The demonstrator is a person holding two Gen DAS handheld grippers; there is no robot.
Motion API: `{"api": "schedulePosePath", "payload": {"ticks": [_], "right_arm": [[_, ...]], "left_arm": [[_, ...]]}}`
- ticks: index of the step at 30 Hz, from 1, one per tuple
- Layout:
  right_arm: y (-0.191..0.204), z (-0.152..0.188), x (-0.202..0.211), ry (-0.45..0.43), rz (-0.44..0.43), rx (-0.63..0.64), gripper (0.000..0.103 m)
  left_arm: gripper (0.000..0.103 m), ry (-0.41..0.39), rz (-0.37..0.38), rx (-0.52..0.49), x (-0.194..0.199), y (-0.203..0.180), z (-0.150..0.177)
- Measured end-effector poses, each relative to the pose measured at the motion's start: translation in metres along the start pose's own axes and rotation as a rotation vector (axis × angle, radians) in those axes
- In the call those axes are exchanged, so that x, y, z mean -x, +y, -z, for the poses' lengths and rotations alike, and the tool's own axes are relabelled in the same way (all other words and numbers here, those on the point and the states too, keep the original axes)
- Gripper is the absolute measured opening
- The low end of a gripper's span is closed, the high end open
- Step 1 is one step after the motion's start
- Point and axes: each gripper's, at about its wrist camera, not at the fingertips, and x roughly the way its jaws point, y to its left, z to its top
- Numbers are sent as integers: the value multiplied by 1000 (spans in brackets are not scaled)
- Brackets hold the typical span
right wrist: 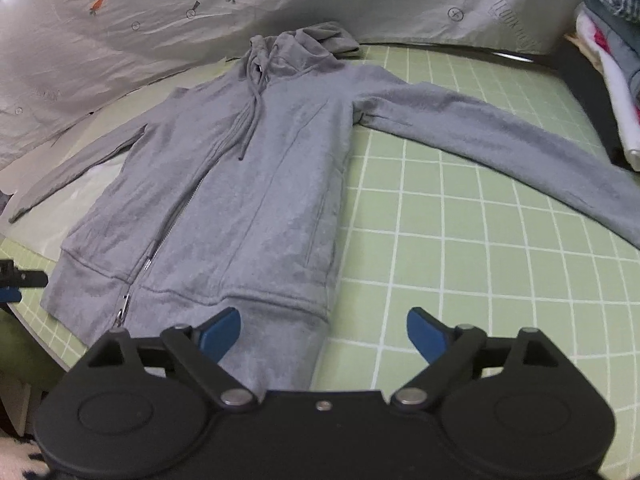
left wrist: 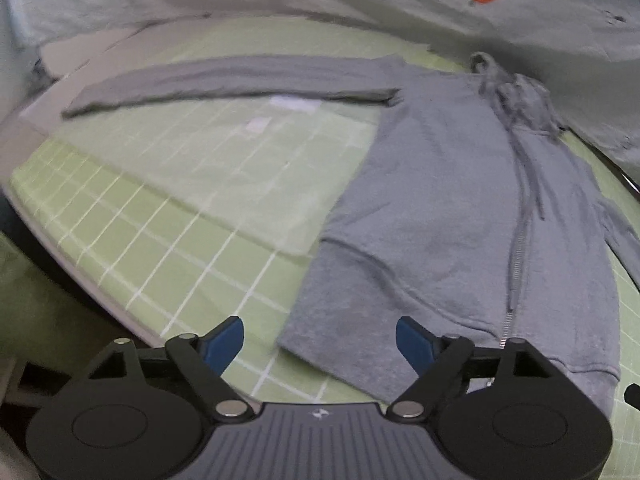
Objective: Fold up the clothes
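Note:
A grey zip-up hoodie [right wrist: 256,184] lies flat, front up, on a green grid mat [right wrist: 460,264], hood towards the back, both sleeves spread out sideways. It also shows in the left wrist view [left wrist: 436,216], with one sleeve [left wrist: 224,84] stretched left. My left gripper [left wrist: 319,340] is open and empty, just above the hem's left corner. My right gripper [right wrist: 323,332] is open and empty, just above the hem's right corner. The other gripper's tip [right wrist: 16,280] shows at the left edge of the right wrist view.
A white sheet with carrot prints [right wrist: 120,40] hangs behind the mat. A stack of folded clothes [right wrist: 612,80] stands at the right. A translucent sheet [left wrist: 224,184] lies on the mat left of the hoodie. The mat's front edge [left wrist: 80,280] drops off at the near left.

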Motion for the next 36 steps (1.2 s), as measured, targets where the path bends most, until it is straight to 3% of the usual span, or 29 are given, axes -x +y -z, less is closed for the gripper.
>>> {"api": "schedulePosePath", "payload": {"ticks": [4, 13, 19, 27, 36], "right_arm": [[13, -5, 2, -39, 48, 34, 101], [63, -24, -24, -52, 161, -69, 102], [109, -42, -57, -59, 212, -115, 102], [155, -63, -104, -20, 305, -218, 102], [166, -75, -127, 60, 408, -250, 103]], "left_arm": [[89, 33, 12, 71, -18, 22, -18], [93, -1, -16, 30, -45, 77, -87], [93, -21, -26, 106, -69, 151, -127], [95, -79, -80, 190, -94, 243, -179], [96, -124, -161, 335, -113, 320, -208]]}}
